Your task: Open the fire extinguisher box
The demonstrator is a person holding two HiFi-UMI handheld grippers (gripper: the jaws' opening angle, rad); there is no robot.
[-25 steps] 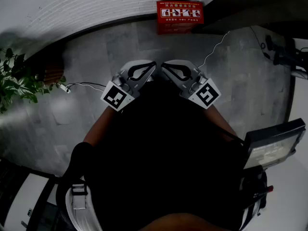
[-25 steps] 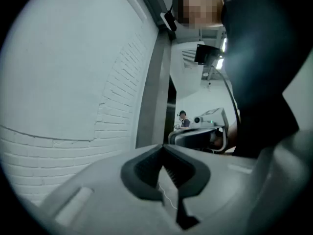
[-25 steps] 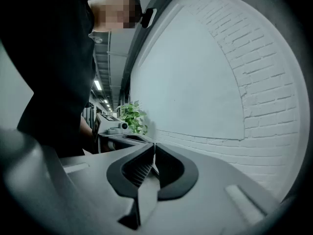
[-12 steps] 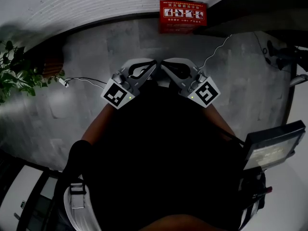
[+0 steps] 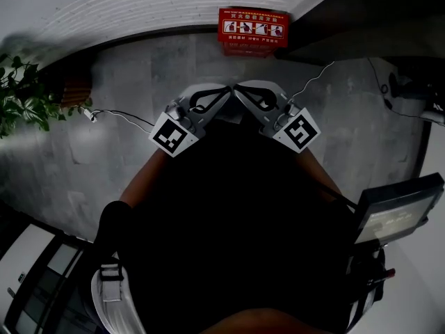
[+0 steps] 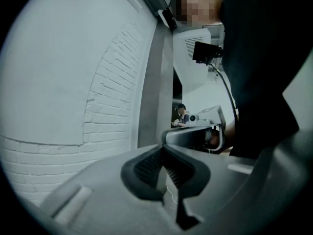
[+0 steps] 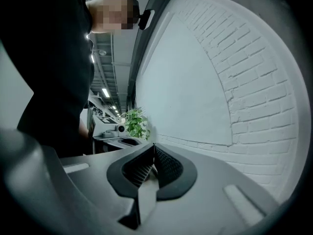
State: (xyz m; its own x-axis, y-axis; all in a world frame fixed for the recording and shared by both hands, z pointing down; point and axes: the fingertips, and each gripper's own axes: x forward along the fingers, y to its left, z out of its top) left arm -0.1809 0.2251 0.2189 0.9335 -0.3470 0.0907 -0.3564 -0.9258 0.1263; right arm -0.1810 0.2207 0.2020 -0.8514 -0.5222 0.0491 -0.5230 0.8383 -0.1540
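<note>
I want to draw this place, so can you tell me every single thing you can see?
fire extinguisher box: one, red, at the foot of the wall, ahead of both claws
wall: one, white brick, along the top
floor: one, grey tiles
plant: one, green, far left by the wall
cables: two, white, thin, on the floor, one each side of the claws
screen: one, grey, lower right; it looks like a tilted display
person's clothing: dark, filling the middle
left claw: one, grey, shut, empty, with a black-and-white marker cube
right claw: one, grey, shut, empty, with a black-and-white marker cube
</note>
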